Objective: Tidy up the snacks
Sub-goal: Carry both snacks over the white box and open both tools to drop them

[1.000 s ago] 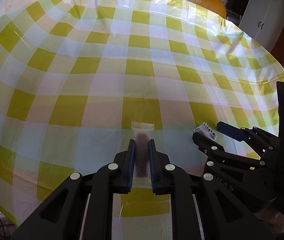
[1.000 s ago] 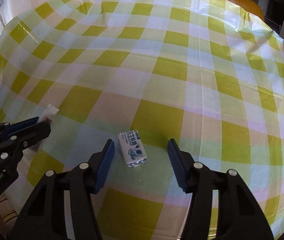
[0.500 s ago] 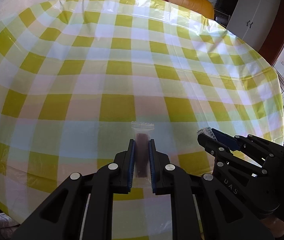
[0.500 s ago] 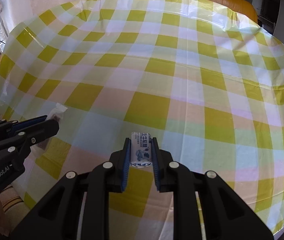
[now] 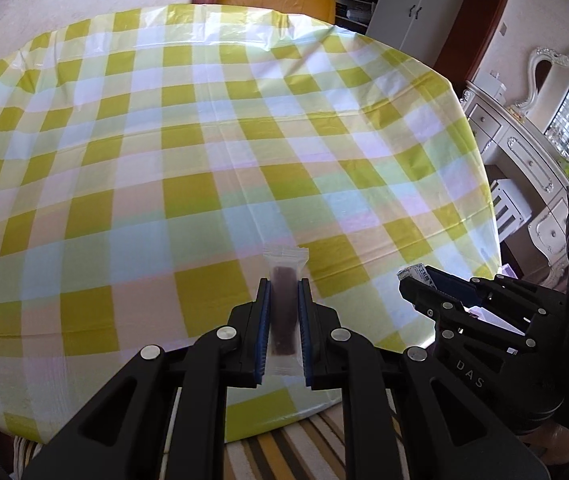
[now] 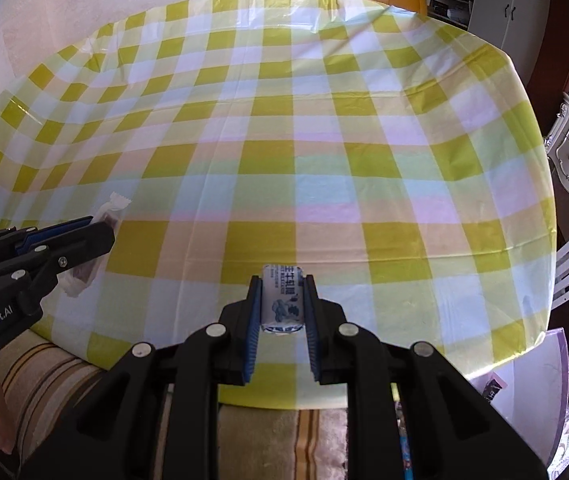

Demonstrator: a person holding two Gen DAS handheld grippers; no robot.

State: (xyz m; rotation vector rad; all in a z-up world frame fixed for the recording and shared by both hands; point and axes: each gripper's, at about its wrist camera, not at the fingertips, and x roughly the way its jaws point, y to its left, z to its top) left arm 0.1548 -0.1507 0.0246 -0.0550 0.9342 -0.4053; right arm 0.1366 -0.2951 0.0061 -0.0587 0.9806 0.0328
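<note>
A clear-wrapped brown bar (image 5: 283, 312) sits pinched in the left gripper (image 5: 283, 320), a small white candy (image 6: 282, 298) clamped in the right gripper (image 6: 282, 304); both snacks are held above the near edge of the yellow-checked table (image 6: 324, 128).

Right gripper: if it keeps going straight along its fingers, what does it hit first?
Probably the checked tablecloth itself. The right gripper, shut on a white-and-blue candy, points down at bare cloth; nothing else shows ahead, though depth is unclear.
</note>
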